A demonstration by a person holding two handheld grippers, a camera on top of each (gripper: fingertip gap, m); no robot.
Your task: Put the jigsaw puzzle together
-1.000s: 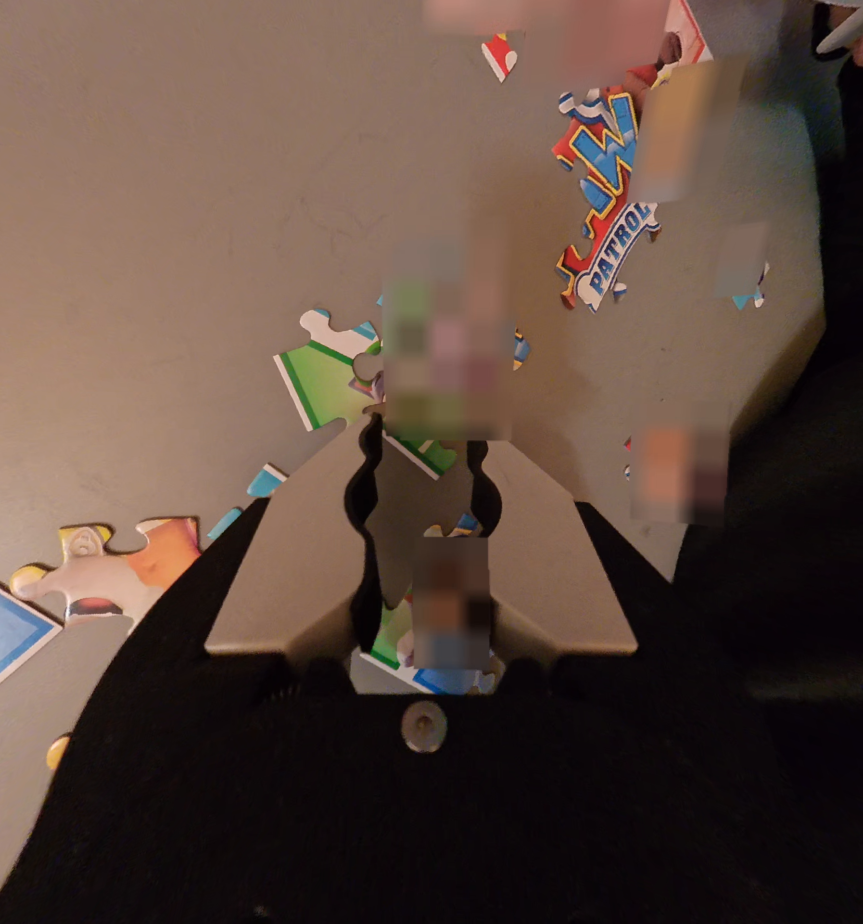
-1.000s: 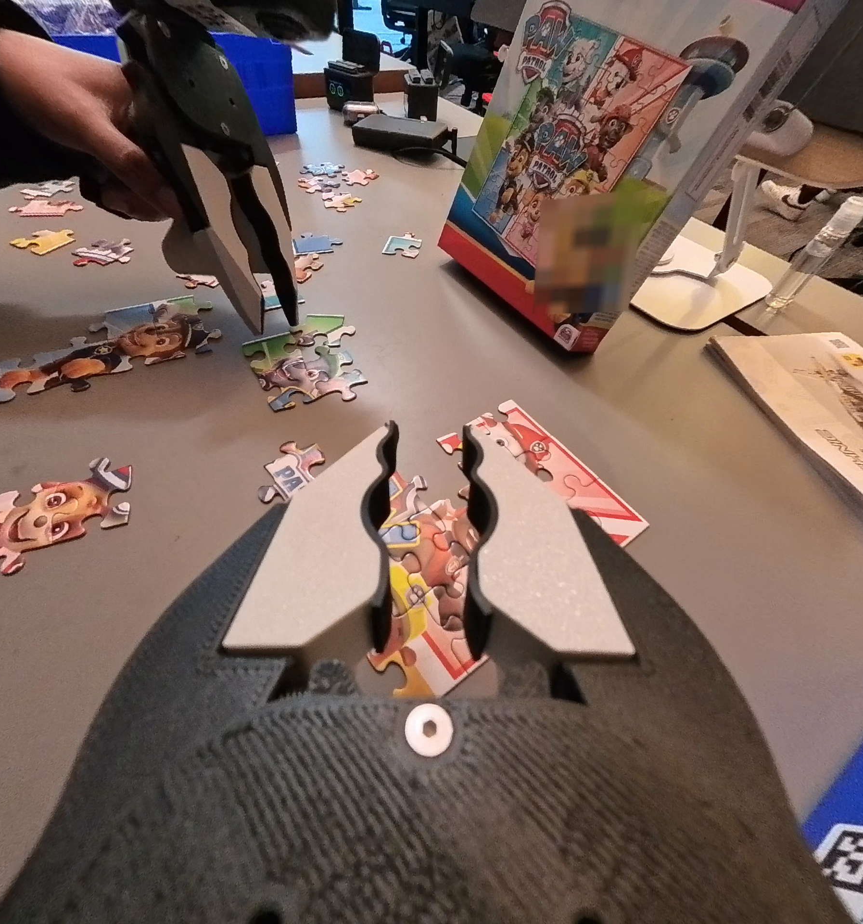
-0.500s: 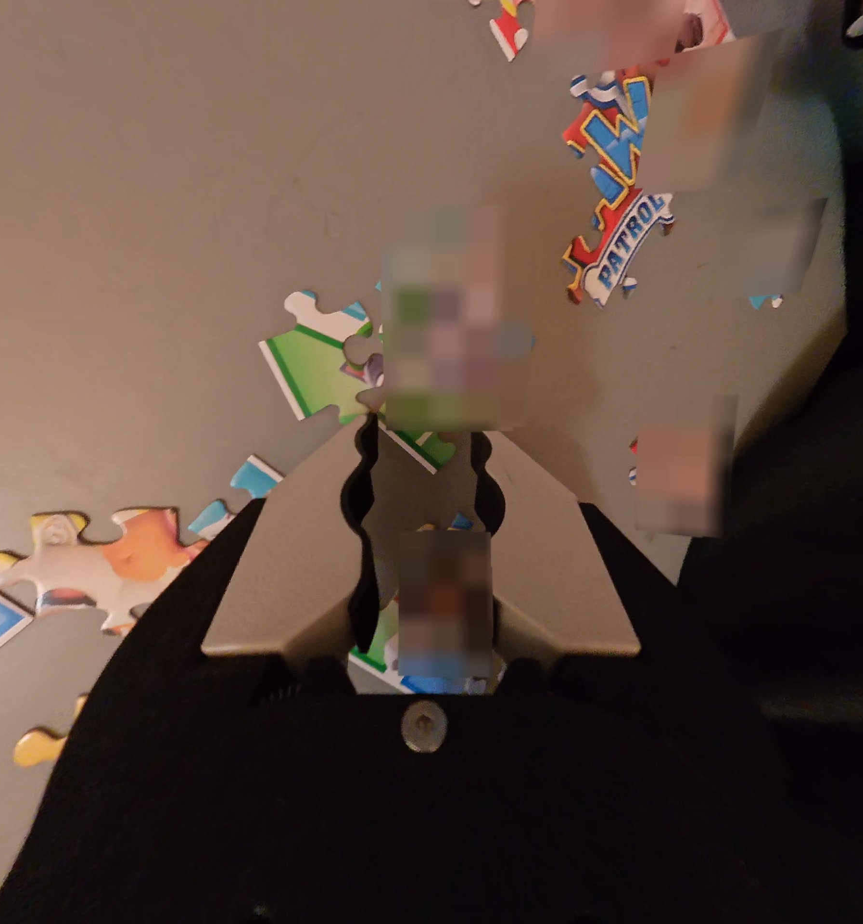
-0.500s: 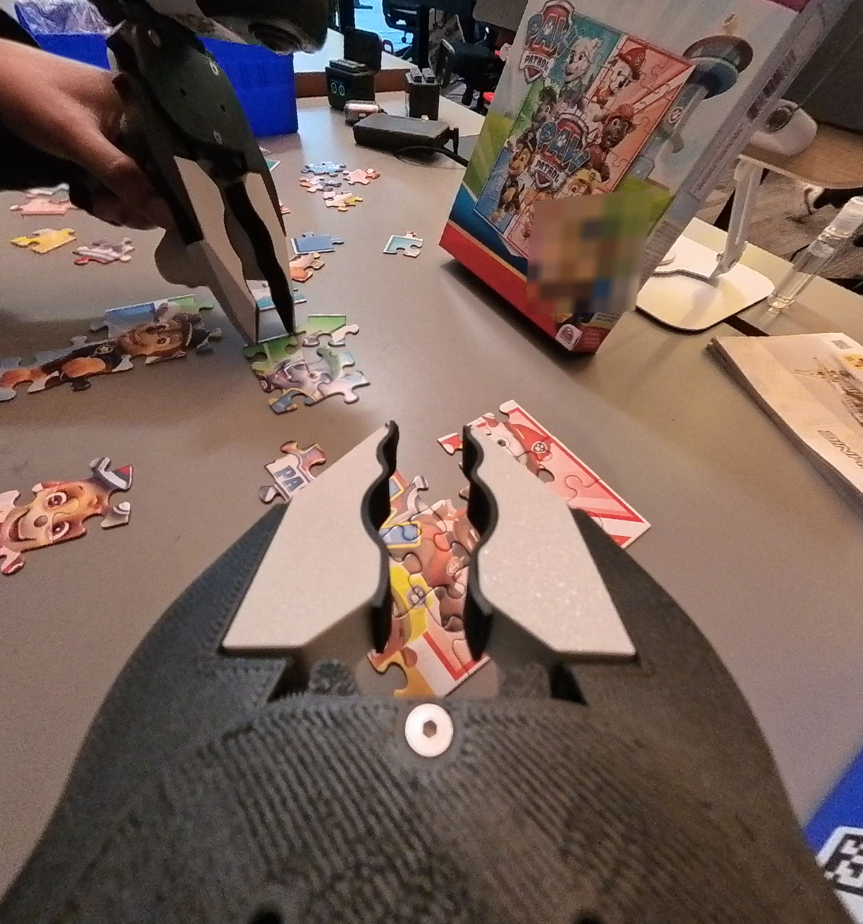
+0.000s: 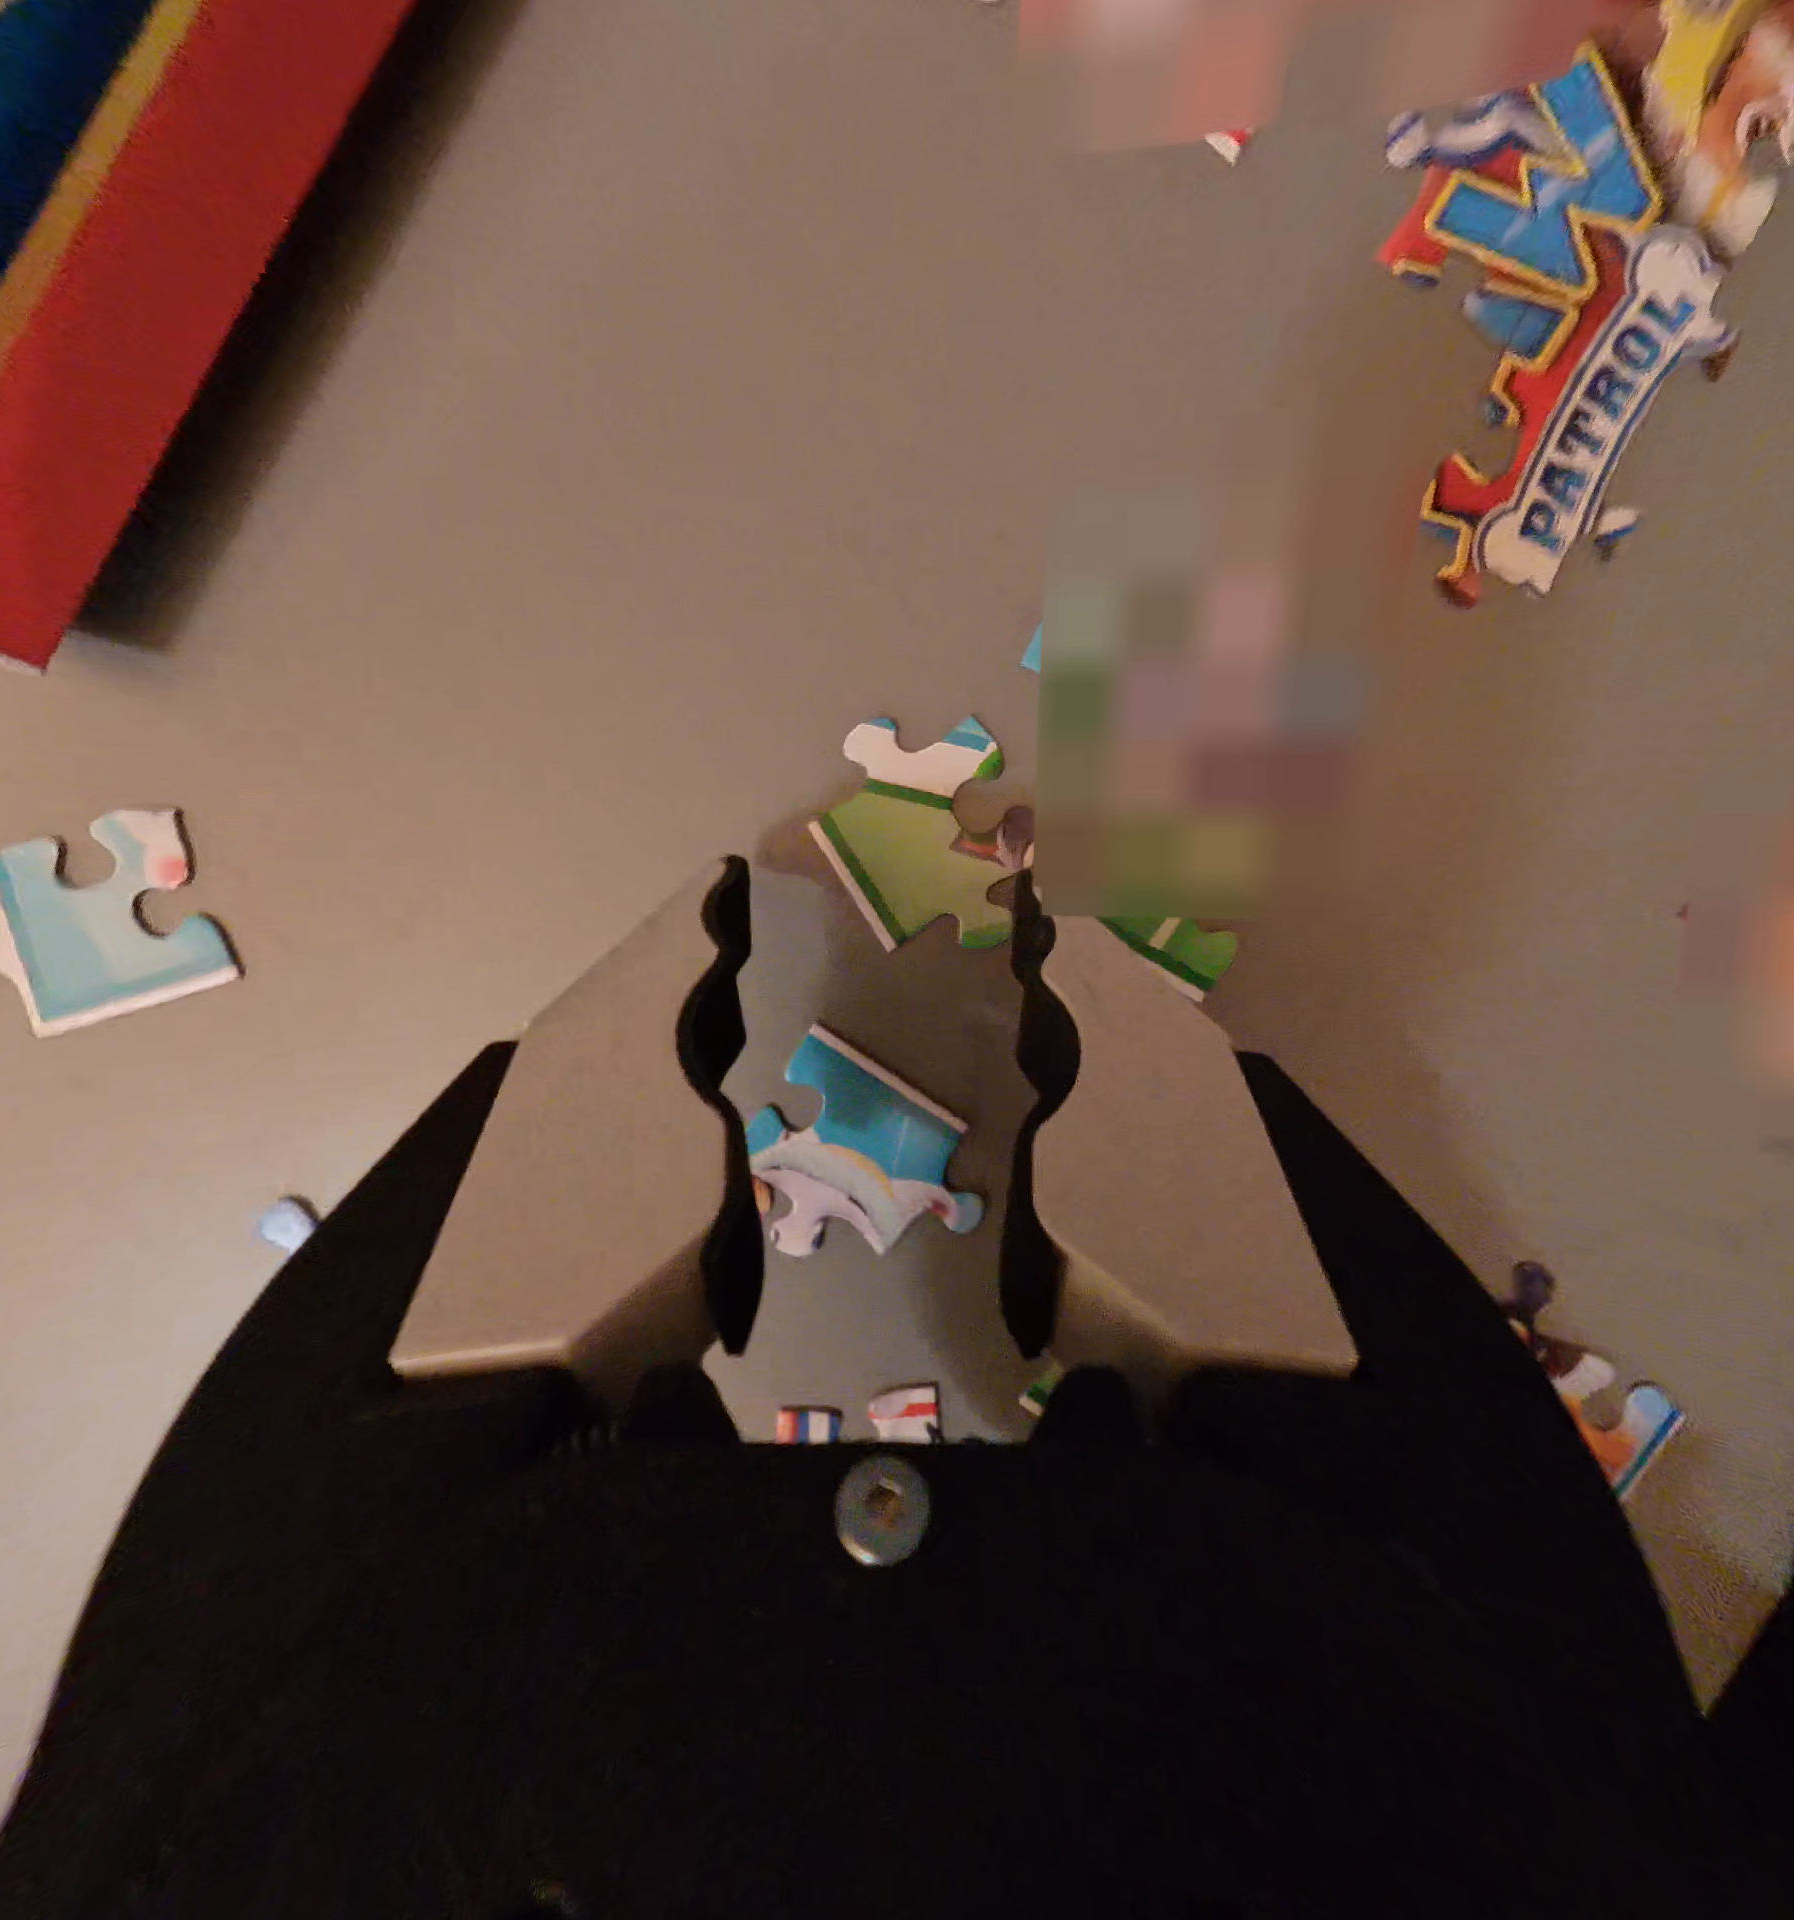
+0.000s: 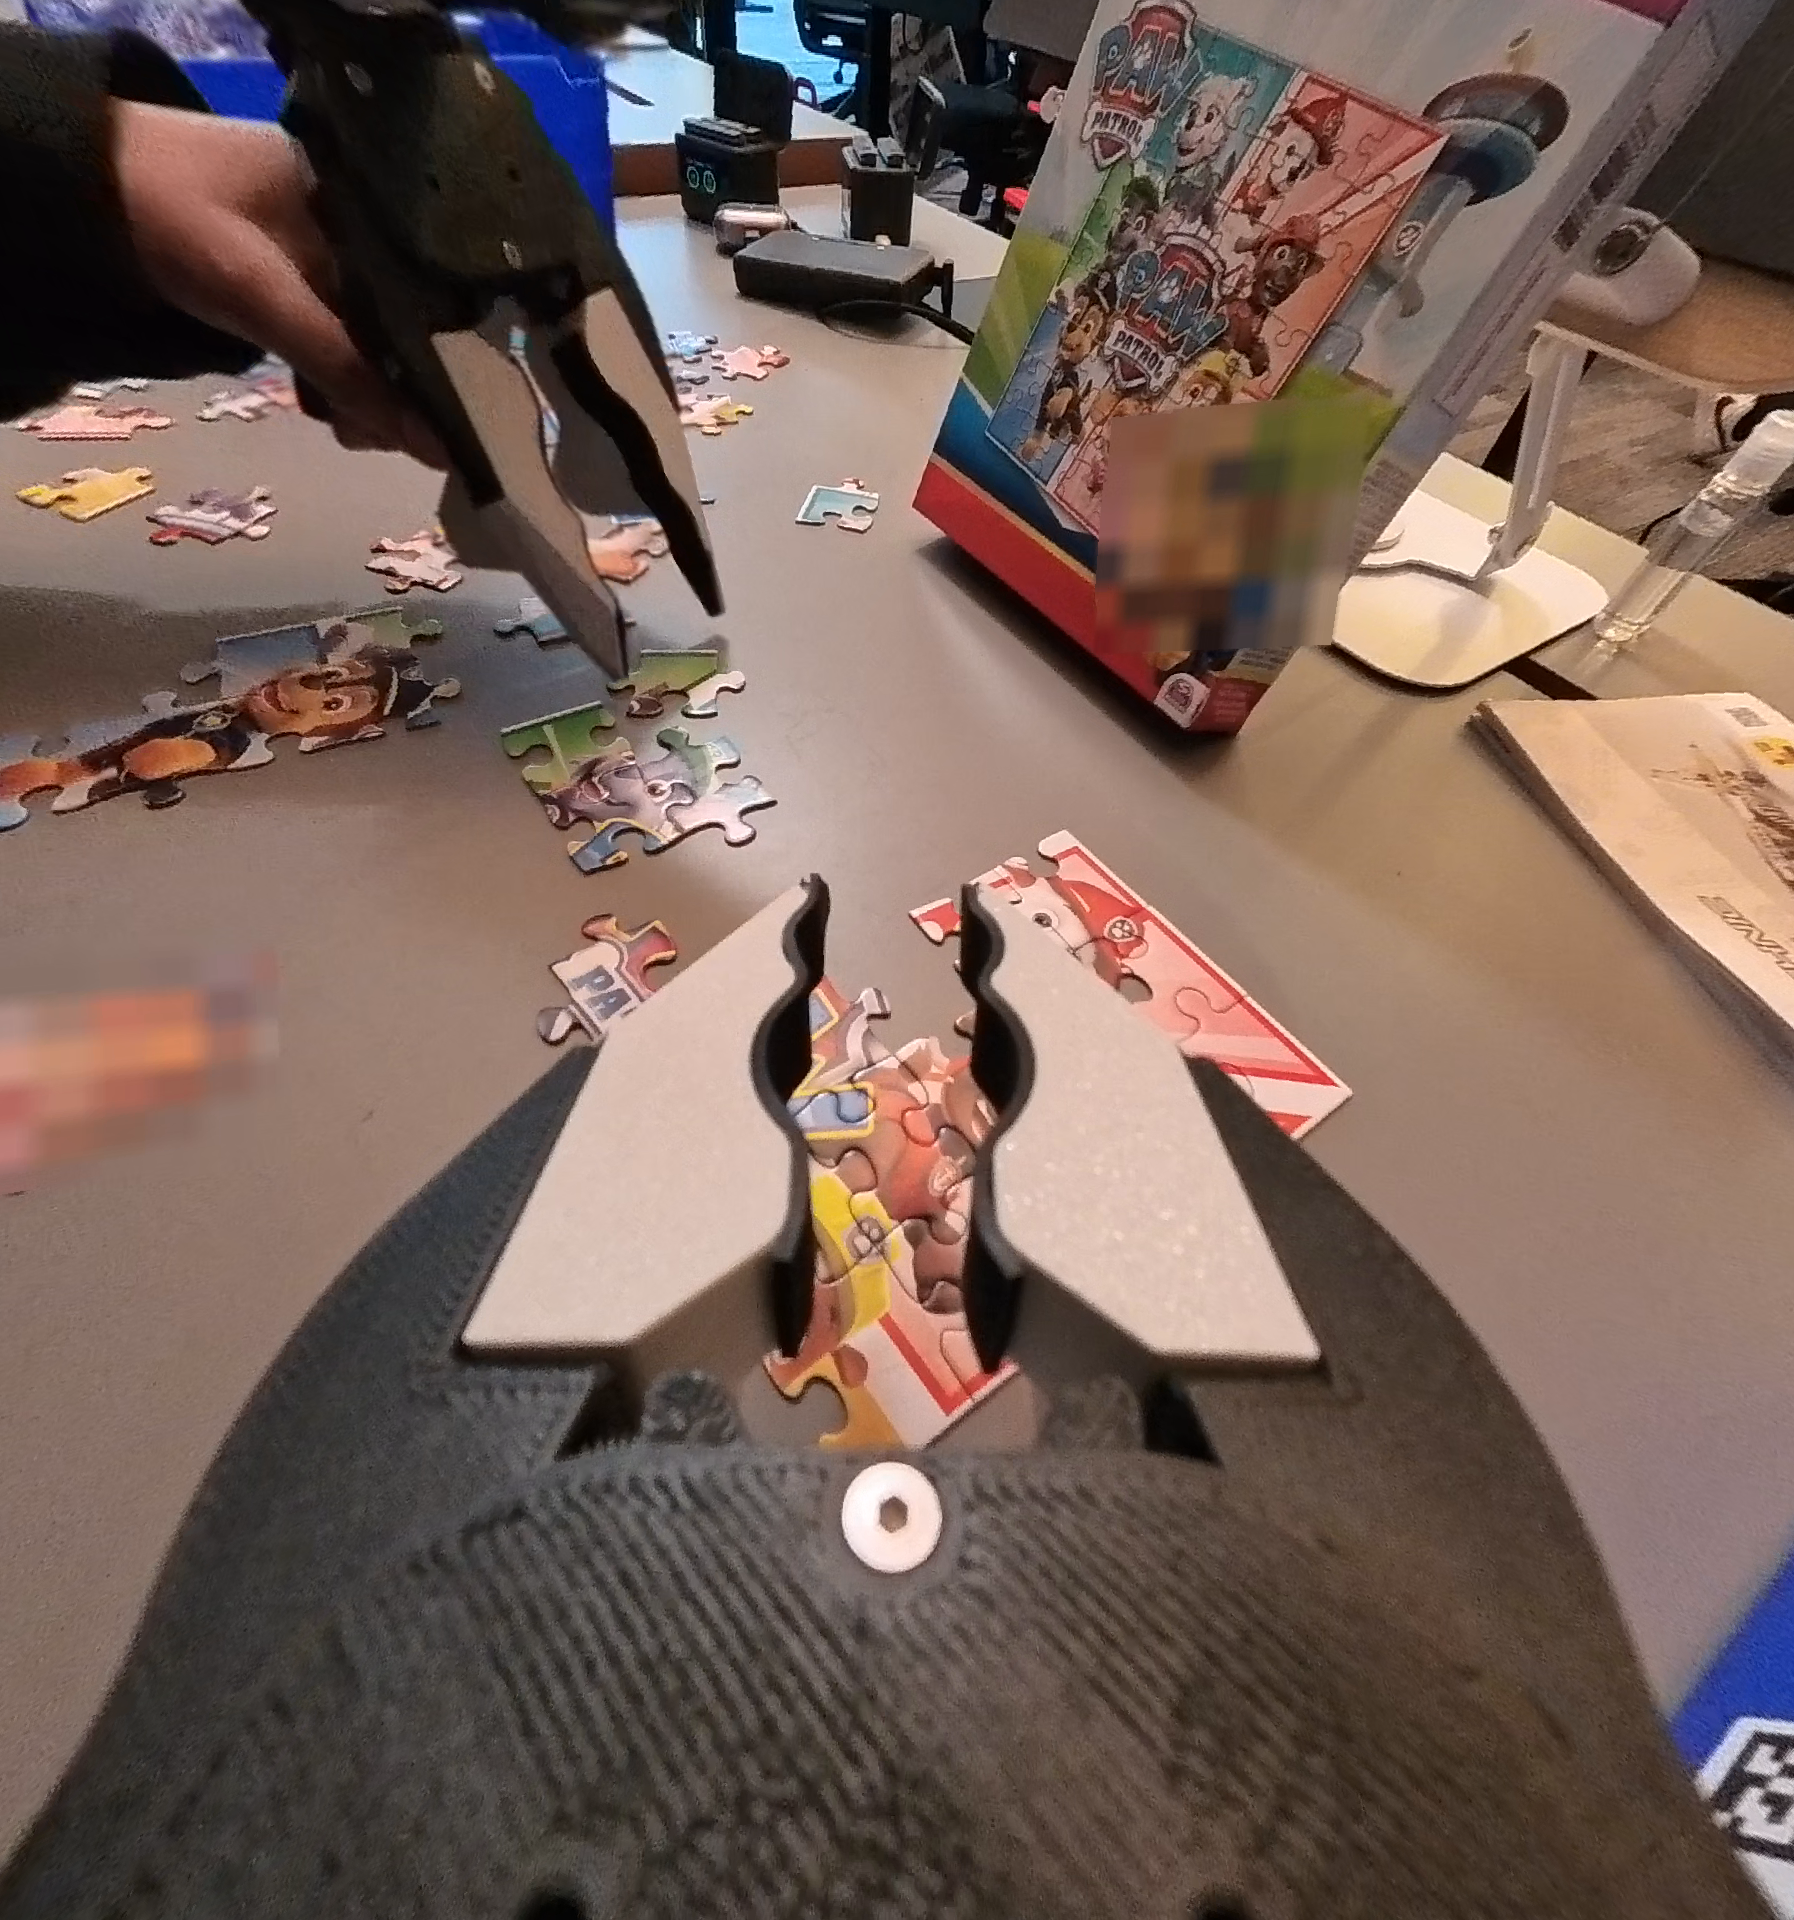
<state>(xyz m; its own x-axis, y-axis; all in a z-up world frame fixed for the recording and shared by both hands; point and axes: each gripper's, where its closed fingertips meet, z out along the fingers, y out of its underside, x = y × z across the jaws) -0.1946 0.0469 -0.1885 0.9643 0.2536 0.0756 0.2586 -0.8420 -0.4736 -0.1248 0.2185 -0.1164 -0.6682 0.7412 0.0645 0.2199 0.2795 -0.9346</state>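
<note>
Left hand-held gripper (image 6: 664,634) hovers over gray desk (image 6: 976,727), jaws wide, nothing between pads; tips just above green jigsaw piece (image 6: 680,681), beside green-and-purple cluster of joined pieces (image 6: 644,784). Loose blue piece (image 5: 862,1153) lies on desk below its jaws.

Right hand-held gripper (image 6: 888,914) narrow, grasp bare, over red-bordered assembled section (image 6: 1184,1008). Logo piece (image 6: 602,982) to its left.

Around: upright puzzle box (image 6: 1184,343) with printed cartoon art, lettering on it; booklet (image 6: 1682,862) at right; clear spray bottle (image 6: 1693,530); black charger (image 6: 831,265); scattered pieces (image 6: 93,488).
</note>
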